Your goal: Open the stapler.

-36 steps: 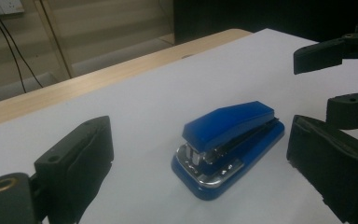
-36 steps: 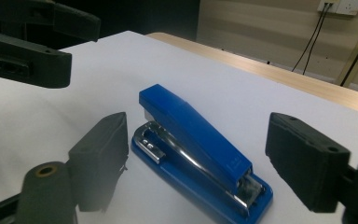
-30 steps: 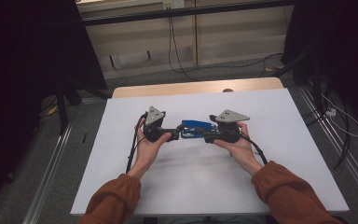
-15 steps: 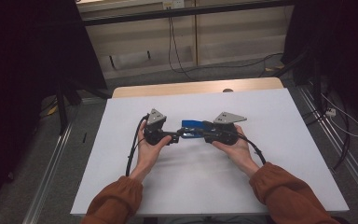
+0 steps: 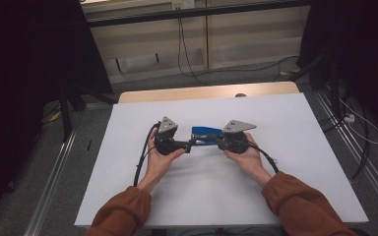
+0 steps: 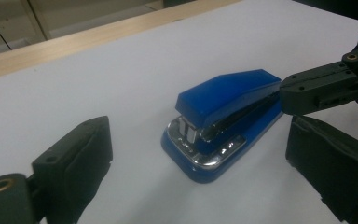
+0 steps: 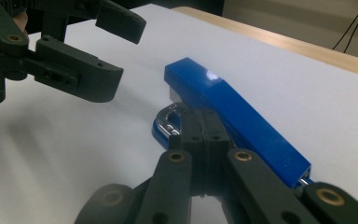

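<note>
A blue stapler lies flat on the white table, between my two grippers. In the left gripper view, my left gripper stands open, its jaws wide on either side of the stapler's metal front end and not touching it. My right gripper comes from the opposite side. Its jaws have just been closing and are now pressed together with nothing between them, lying alongside the stapler's near flank. In the high view a hand holds each gripper, the left gripper facing the right gripper.
A strip of bare wood runs along the table's far edge. Cables trail from the grippers over the tabletop. Metal rails and loose cables flank the table on the floor.
Both hands stay almost where they were beside the stapler. The right gripper's jaws look drawn together compared with a second ago.
</note>
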A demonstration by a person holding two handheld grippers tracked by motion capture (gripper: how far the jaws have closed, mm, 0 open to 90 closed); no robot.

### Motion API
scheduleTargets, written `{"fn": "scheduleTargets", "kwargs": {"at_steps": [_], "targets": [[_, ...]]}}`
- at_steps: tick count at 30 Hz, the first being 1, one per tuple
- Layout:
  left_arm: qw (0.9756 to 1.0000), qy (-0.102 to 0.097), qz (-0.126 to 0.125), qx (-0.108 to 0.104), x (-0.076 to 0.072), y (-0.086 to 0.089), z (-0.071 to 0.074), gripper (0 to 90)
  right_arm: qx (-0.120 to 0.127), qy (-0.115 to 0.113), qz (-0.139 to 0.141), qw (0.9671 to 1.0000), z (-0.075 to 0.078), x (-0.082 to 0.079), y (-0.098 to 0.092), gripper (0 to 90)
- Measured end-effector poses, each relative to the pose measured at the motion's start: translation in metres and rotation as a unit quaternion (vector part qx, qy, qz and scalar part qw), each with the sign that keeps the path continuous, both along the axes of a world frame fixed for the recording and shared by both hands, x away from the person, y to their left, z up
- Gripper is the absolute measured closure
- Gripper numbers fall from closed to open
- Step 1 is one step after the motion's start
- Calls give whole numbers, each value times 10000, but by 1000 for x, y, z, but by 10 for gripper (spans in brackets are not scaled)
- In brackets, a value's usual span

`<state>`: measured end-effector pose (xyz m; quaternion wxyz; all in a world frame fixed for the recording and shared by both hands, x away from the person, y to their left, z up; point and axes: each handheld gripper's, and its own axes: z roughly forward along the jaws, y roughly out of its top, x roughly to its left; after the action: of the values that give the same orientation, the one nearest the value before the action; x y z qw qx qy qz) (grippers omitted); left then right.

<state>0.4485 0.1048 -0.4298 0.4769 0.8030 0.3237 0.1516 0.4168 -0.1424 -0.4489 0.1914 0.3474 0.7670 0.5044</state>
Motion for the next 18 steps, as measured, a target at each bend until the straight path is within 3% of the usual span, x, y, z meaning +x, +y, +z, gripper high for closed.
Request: {"fn": "scheduleTargets", "kwargs": {"at_steps": [8,11,18], "targets": [[10000,41,17,65,-1,1,-3,227,-124,110,47,9999,1,2,0,900],[9999,76,69,60,-1,1,-3,312,-184,137,51,9997,1,4,0,900],[9996,268,-63,57,-1,-2,-7,505,-326,272,189,9989,0,5,4,900]]}}
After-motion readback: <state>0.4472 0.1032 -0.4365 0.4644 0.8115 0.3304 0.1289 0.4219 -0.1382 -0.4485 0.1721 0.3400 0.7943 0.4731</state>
